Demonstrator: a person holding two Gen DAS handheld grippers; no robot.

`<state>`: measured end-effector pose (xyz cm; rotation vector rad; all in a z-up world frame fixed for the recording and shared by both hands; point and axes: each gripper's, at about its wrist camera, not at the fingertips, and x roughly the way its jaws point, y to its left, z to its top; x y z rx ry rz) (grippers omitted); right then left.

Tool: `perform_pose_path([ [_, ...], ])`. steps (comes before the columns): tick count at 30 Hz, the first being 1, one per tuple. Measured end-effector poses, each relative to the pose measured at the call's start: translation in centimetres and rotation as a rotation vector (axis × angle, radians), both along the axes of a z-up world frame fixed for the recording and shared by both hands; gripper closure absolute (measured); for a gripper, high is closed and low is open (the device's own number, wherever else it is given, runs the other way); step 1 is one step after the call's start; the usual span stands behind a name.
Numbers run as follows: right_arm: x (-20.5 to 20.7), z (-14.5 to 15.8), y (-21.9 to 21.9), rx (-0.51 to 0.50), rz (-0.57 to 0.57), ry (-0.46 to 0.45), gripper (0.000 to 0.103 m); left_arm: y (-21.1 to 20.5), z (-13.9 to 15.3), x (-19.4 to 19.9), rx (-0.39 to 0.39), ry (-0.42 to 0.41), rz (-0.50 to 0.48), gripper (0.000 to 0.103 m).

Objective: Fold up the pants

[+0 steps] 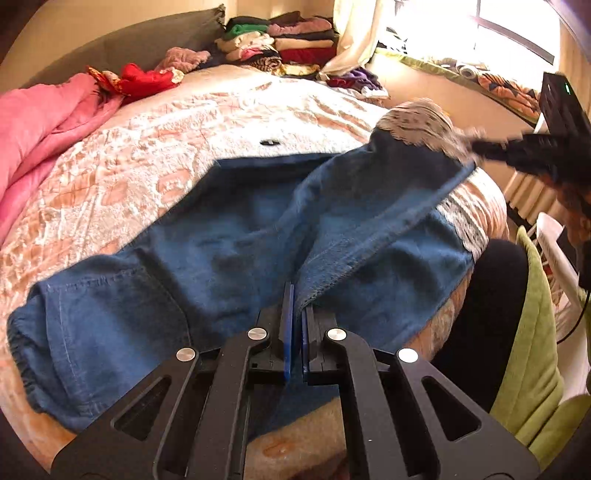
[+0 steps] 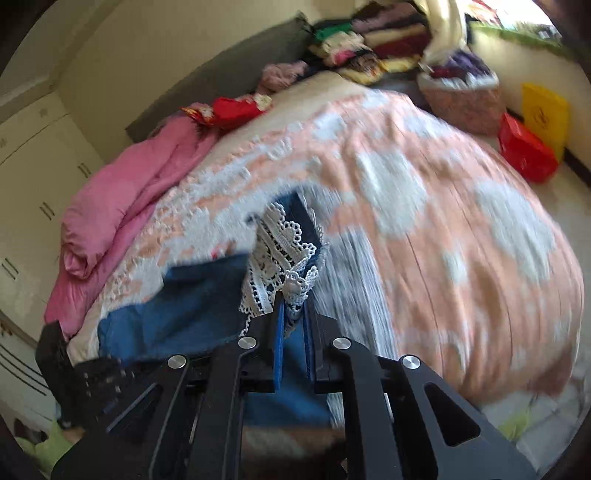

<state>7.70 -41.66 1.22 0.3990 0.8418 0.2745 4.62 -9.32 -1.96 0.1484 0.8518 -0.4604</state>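
Both tongs pinch blue pants (image 1: 229, 236) lying lengthwise along the bed's (image 1: 184, 122) edge.

Setting: home bedroom. Evidence: bed with peach-and-white patterned bedspread (image 1: 229, 110); pink quilt (image 1: 44, 125) bunched at its side; grey headboard (image 1: 147, 40); folded clothes stack (image 1: 280, 40) at the bed's head; curtained sunlit window (image 1: 461, 29); cream wardrobe doors (image 2: 40, 177); lace-trimmed laundry basket (image 2: 465, 99) on floor.
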Motion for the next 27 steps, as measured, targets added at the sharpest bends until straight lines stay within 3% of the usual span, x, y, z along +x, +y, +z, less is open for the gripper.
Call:
perform_pose_path([
  [5, -2.6, -4.5, -1.5, 0.043, -0.052, 0.124, 0.094, -0.8, -1.4, -0.8, 0.030, 0.034, -0.034, 0.103],
  [13, -4.2, -6.3, -3.2, 0.072, -0.103, 0.165, 0.094, -2.0, -2.4, -1.5, 0.075, 0.054, -0.070, 0.100],
  [22, -3.9, -7.7, -2.7, -0.048, -0.128, 0.208, 0.094, -3.0, -3.8, -1.5, 0.116, 0.076, -0.089, 0.097],
  [24, -3.9, -7.7, -2.7, -0.073, -0.133, 0.224, 0.088, -2.8, -3.8, -1.5, 0.096, 0.085, -0.086, 0.096],
  [25, -4.1, -7.3, -2.8, -0.080, -0.134, 0.218, 0.083, -2.6, -3.7, -1.5, 0.091, 0.089, -0.085, 0.094],
  [26, -4.2, -6.9, -3.0, -0.081, -0.141, 0.208, 0.080, -2.4, -3.4, -1.7, 0.089, 0.092, -0.082, 0.082],
  [27, -4.4, -6.4, -3.2, -0.090, -0.146, 0.194, 0.080, -2.3, -3.2, -2.0, 0.086, 0.092, -0.080, 0.060],
])
